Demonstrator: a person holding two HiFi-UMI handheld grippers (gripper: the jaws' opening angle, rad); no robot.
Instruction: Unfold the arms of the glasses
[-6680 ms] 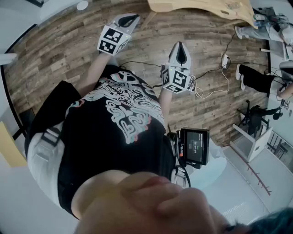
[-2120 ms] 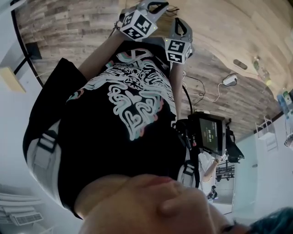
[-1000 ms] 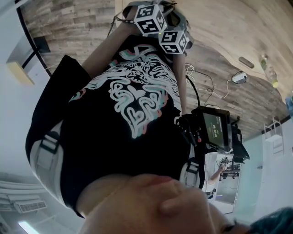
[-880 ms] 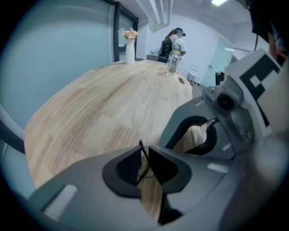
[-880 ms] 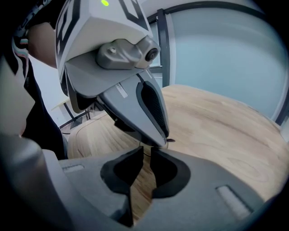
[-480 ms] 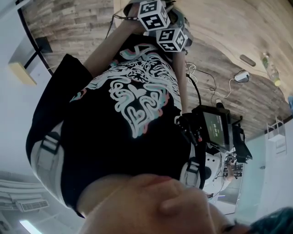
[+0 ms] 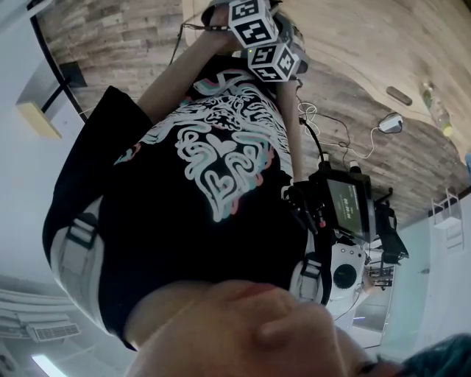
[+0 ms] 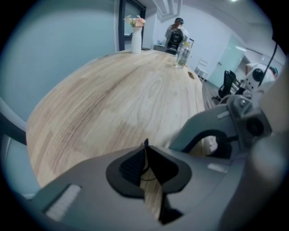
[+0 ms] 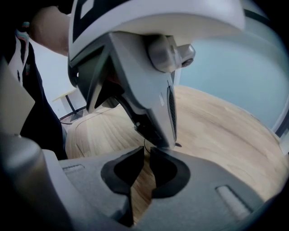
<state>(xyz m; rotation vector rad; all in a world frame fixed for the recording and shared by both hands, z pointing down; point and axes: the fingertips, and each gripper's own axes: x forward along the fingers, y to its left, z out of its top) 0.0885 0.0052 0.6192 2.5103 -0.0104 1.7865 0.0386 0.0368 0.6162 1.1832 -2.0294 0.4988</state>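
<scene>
I cannot make out any glasses for certain. A small dark oblong thing (image 7: 398, 96) lies on the light wooden table (image 7: 353, 37), also far off in the left gripper view (image 8: 191, 74), too small to identify. My left gripper (image 8: 145, 148) hangs above the table's near end, jaws shut tip to tip, nothing held that I can see. My right gripper (image 9: 148, 152) has its jaws together but for a thin slit. The left gripper's body (image 9: 144, 81) sits right in front of it. In the head view, both marker cubes (image 7: 250, 18) (image 7: 274, 60) are side by side at the top.
At the table's far end stand a white vase with flowers (image 8: 136, 39) and a clear bottle (image 8: 182, 56), with a person (image 8: 174, 35) and office chairs (image 8: 226, 83) behind. A white mouse and cables (image 7: 388, 123) lie on the plank floor. A monitor rig (image 7: 346, 210) hangs at my waist.
The head view has swung from the plank floor toward the wooden table. Both grippers have come up to its edge and drawn close together. Their jaws look unchanged.
</scene>
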